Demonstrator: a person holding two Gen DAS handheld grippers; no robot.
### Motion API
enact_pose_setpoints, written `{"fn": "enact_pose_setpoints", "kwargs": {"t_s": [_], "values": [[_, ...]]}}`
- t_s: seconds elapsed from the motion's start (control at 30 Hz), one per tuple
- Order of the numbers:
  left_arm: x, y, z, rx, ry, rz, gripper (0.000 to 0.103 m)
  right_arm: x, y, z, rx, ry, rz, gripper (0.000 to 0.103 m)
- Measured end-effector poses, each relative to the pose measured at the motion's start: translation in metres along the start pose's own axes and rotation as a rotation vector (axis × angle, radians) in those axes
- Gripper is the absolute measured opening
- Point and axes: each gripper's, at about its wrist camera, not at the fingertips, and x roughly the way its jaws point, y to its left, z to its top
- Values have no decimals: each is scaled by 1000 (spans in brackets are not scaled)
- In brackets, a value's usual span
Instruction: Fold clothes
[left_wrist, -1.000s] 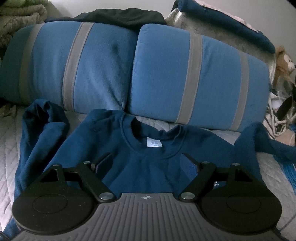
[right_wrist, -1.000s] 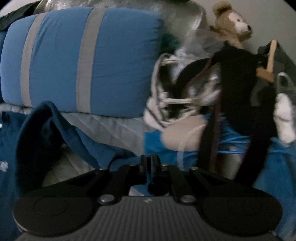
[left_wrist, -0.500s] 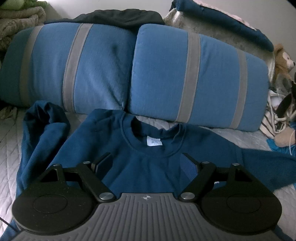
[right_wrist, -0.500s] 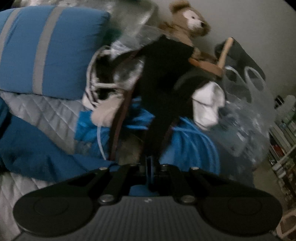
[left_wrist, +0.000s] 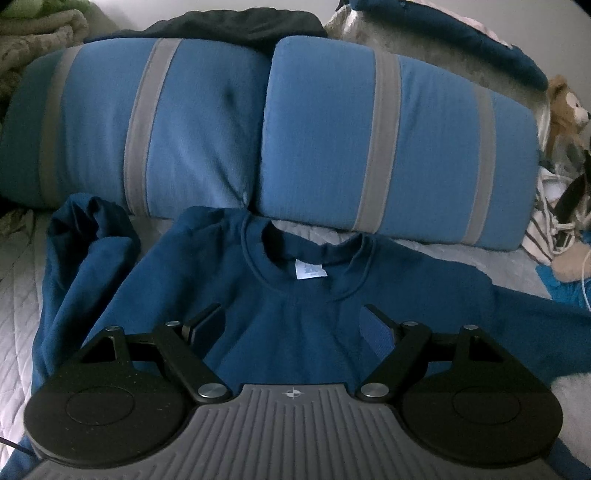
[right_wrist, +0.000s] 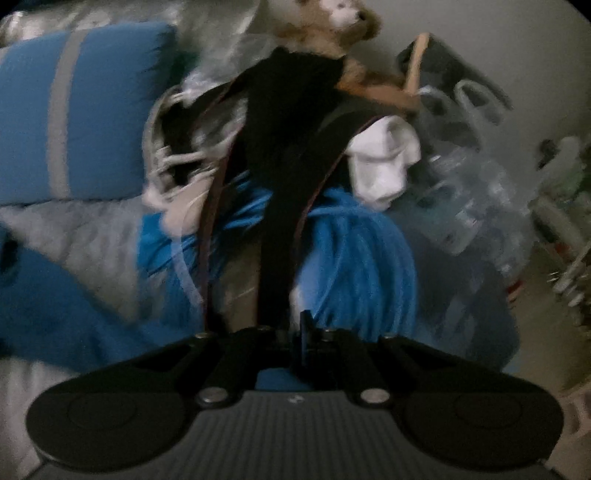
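A navy sweatshirt (left_wrist: 207, 266) lies front-up on the bed, collar away from me, white neck label (left_wrist: 311, 270) showing. My left gripper (left_wrist: 291, 317) hovers open just above its chest with nothing between the fingers. The sweatshirt's left sleeve (left_wrist: 92, 266) lies bunched and folded at the left. Its right sleeve (left_wrist: 535, 314) stretches flat toward the right edge. In the blurred right wrist view that sleeve (right_wrist: 55, 306) runs in from the left to my right gripper (right_wrist: 304, 325), which is shut on blue fabric at the sleeve's end.
Two blue pillows with grey stripes (left_wrist: 147, 122) (left_wrist: 399, 147) stand right behind the collar. Beyond the right gripper is a pile: a black strapped bag (right_wrist: 288, 147), bright blue cloth (right_wrist: 362, 251), white cloth (right_wrist: 384, 166), a teddy bear (right_wrist: 332, 22), clear plastic (right_wrist: 480, 192). Grey quilt (left_wrist: 18, 295) lies beneath.
The right sleeve, raised and bent a second ago, now lies stretched out to the right. The right gripper has moved right, staying shut. The left gripper has barely moved.
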Motion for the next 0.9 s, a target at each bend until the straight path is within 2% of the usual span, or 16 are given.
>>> {"fn": "enact_pose_setpoints", "kwargs": {"t_s": [0.03, 0.07, 0.1, 0.13, 0.23, 0.37, 0.63, 0.73, 0.9], "values": [[0, 0, 0, 1, 1, 1, 80, 3, 0, 4, -5, -26, -40, 51], [0, 0, -1, 2, 2, 3, 80, 5, 0, 8, 0, -53, -55, 65], [0, 0, -1, 3, 4, 4, 80, 7, -1, 11, 5, -80, -69, 84], [1, 0, -1, 3, 5, 5, 80, 6, -2, 12, 16, -101, -56, 87], [1, 0, -1, 3, 9, 4, 80, 2, 1, 7, -5, -107, -10, 88], [0, -1, 0, 6, 12, -9, 80, -9, 13, -21, -112, -103, 25, 90], [-2, 0, 0, -3, 15, -9, 80, -31, 41, -84, -381, -154, 81, 88], [-2, 0, 0, -3, 18, -7, 80, -35, 58, -108, -553, -190, 54, 87], [-2, 0, 0, -1, 21, -4, 80, -28, 98, -165, -1047, -270, -52, 79]]}}
